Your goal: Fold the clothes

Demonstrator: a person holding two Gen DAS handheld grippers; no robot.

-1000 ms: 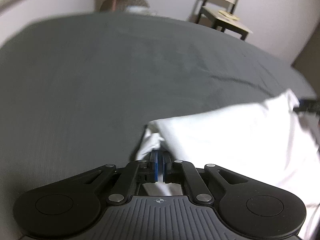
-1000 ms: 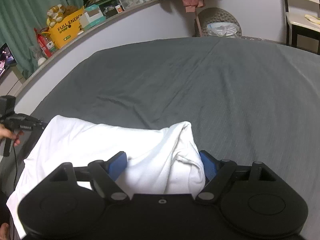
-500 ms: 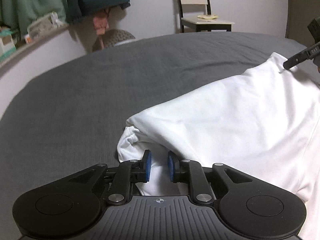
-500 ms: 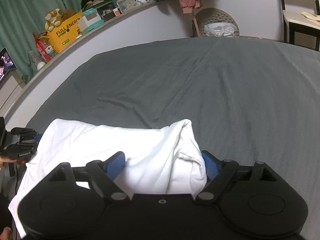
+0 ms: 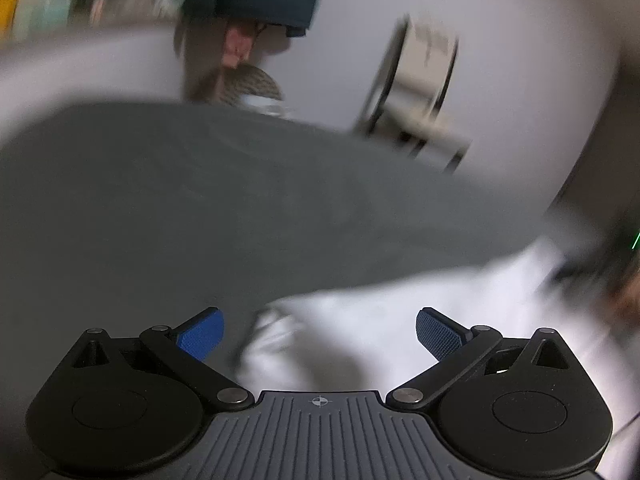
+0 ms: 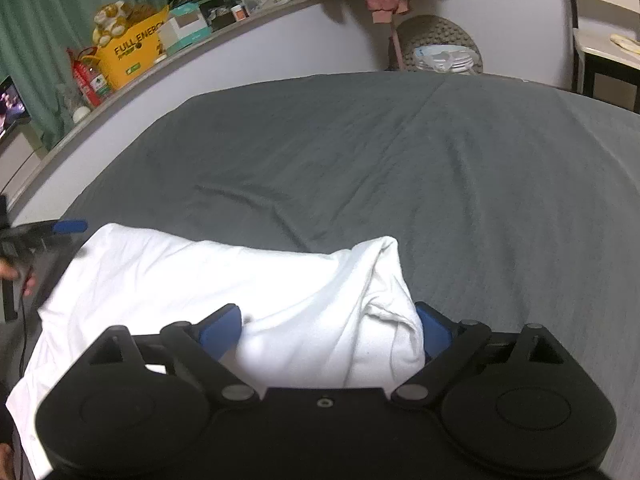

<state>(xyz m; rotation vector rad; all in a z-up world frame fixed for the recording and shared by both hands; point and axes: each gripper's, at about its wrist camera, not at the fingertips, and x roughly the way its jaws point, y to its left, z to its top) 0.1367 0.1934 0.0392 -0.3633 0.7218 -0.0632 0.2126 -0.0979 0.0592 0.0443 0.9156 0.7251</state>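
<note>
On the near part of the grey bed (image 6: 400, 152) a white garment (image 6: 224, 284) is spread, with one side already doubled over so that a soft rolled edge runs along its far side. A bunched corner of it (image 6: 384, 276) is seen standing up at the right end.

A second ago a corner of the cloth at the left end was pinched tight by the left gripper (image 5: 318, 332). Now that cloth has been let go: the blue pads (image 5: 200, 334) are spread wide and nothing is held between them. The left wrist view is badly blurred, so the gripper is judged to be swinging away fast. In the right wrist view it is seen at the far left edge, beside the cloth.

The right gripper (image 6: 328, 328) has hardly been moved. Its jaws are spread wide around the bunched right end of the cloth, and no squeeze is seen.

So the fold has been laid down and left to rest. More folding is likely needed, since the garment is still long from left to right.

Behind the bed, a shelf with a yellow box (image 6: 132, 54) and a chair (image 5: 424, 92) can be seen.
</note>
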